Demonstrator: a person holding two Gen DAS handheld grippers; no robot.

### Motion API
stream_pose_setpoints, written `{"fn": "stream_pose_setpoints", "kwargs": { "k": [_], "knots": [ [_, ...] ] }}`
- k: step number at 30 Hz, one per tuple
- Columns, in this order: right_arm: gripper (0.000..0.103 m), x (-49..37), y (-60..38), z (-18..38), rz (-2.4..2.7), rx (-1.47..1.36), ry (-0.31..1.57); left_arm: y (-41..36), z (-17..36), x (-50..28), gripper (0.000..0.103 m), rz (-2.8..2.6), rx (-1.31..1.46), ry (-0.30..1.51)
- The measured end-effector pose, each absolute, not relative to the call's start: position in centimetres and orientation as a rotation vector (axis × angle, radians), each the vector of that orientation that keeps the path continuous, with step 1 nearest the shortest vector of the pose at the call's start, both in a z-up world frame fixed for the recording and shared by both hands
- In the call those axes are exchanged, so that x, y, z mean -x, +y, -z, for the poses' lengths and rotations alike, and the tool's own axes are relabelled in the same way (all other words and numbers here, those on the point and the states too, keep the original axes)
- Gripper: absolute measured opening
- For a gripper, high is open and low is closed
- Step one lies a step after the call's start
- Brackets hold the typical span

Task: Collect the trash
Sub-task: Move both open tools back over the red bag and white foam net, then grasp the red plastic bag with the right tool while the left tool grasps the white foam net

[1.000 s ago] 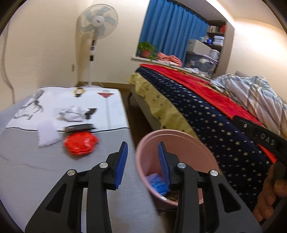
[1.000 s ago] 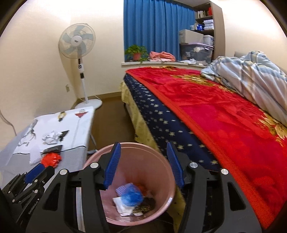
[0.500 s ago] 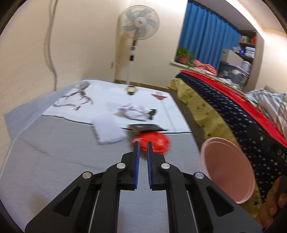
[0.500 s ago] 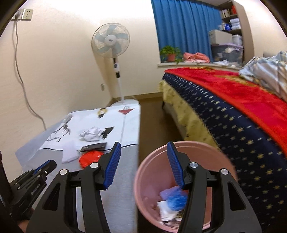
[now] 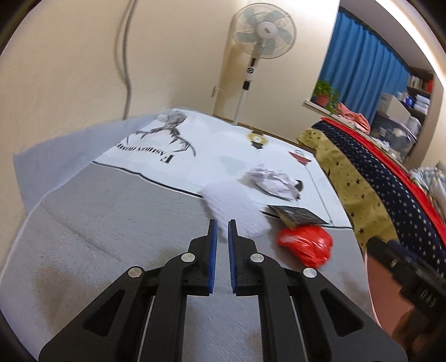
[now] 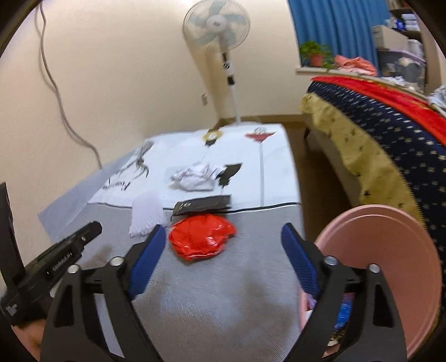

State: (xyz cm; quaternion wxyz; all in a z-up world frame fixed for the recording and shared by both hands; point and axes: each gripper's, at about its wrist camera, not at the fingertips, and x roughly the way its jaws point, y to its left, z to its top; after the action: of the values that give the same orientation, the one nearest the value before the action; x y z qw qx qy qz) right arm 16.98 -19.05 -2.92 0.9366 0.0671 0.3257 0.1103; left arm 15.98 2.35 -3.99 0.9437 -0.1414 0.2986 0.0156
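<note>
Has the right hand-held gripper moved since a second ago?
Yes. The right hand-held gripper swung from over the pink bin leftward toward the red wrapper on the table; its jaws are opening, empty.

Both grippers: black plastic bodies, triangular cutouts, silver screws, ribbed blue pads. Left gripper [image 5: 221,234], right gripper [image 6: 223,245]. White lettering on left body at 8 o'clock in right view.

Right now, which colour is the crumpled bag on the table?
Red; right wrist view shows it best.

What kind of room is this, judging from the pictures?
Most likely a bedroom in a home. A bed with a red and star-patterned blanket stands beside the cloth-covered table, a standing fan is by the wall, and blue curtains hang over a sill with a potted plant.
</note>
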Motion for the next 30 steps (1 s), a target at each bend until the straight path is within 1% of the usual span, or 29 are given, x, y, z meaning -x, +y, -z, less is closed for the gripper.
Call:
{"fn": "stream_pose_setpoints", "kwargs": {
  "k": [4, 7, 12, 14, 16, 17, 18, 19, 21, 23, 24, 26, 28, 29, 30],
  "knots": [
    [0.093, -19.4, -17.6, 4.6, -0.248, -0.122, 0.73, 3.0, 4.9, -17.5, 0.008, -0.03, 0.317, 0.638],
    [0.095, -21.0, -16.5, 5.6, -0.268, -0.091, 0.782, 2.9, 5.2, -18.7, 0.008, -0.005, 0.331, 0.655],
    [0.096, -22.8, -15.3, 7.3, -0.289, -0.05, 0.876, 3.5, 5.9, -20.4, 0.008, 0.008, 0.388, 0.682],
    [0.095, -23.0, -15.3, 7.5, -0.289, -0.049, 0.886, 3.6, 6.2, -20.9, 0.009, 0.003, 0.399, 0.697],
    [0.095, -23.2, -15.4, 7.7, -0.278, -0.052, 0.905, 3.5, 6.4, -21.4, 0.018, 0.006, 0.408, 0.714],
    [0.095, -23.3, -15.5, 7.8, -0.275, -0.056, 0.914, 3.4, 6.6, -21.7, 0.026, 0.01, 0.415, 0.72],
    [0.094, -23.4, -15.5, 7.8, -0.272, -0.059, 0.917, 3.4, 6.7, -21.8, 0.032, 0.013, 0.418, 0.725],
    [0.094, -23.4, -15.5, 7.8, -0.269, -0.06, 0.917, 3.3, 6.8, -22.0, 0.033, 0.016, 0.419, 0.734],
    [0.088, -23.4, -15.6, 7.8, -0.26, -0.059, 0.916, 3.0, 7.2, -22.3, 0.033, 0.022, 0.417, 0.756],
    [0.074, -23.3, -15.7, 7.8, -0.25, -0.06, 0.909, 2.8, 7.4, -22.6, 0.033, 0.031, 0.412, 0.779],
    [0.07, -23.2, -15.8, 7.8, -0.242, -0.058, 0.903, 2.7, 7.5, -22.7, 0.033, 0.037, 0.415, 0.786],
    [0.065, -23.1, -16.0, 7.8, -0.249, -0.071, 0.898, 2.4, 7.7, -22.8, 0.033, 0.045, 0.408, 0.807],
    [0.064, -22.9, -16.4, 7.7, -0.258, -0.088, 0.89, 1.7, 7.8, -22.9, 0.032, 0.054, 0.38, 0.824],
    [0.062, -22.8, -16.5, 7.6, -0.26, -0.094, 0.888, 1.5, 7.8, -23.0, 0.031, 0.06, 0.368, 0.831],
    [0.062, -22.7, -16.7, 7.6, -0.263, -0.103, 0.885, 1.2, 7.8, -22.9, 0.019, 0.064, 0.355, 0.832]
  ]
}}
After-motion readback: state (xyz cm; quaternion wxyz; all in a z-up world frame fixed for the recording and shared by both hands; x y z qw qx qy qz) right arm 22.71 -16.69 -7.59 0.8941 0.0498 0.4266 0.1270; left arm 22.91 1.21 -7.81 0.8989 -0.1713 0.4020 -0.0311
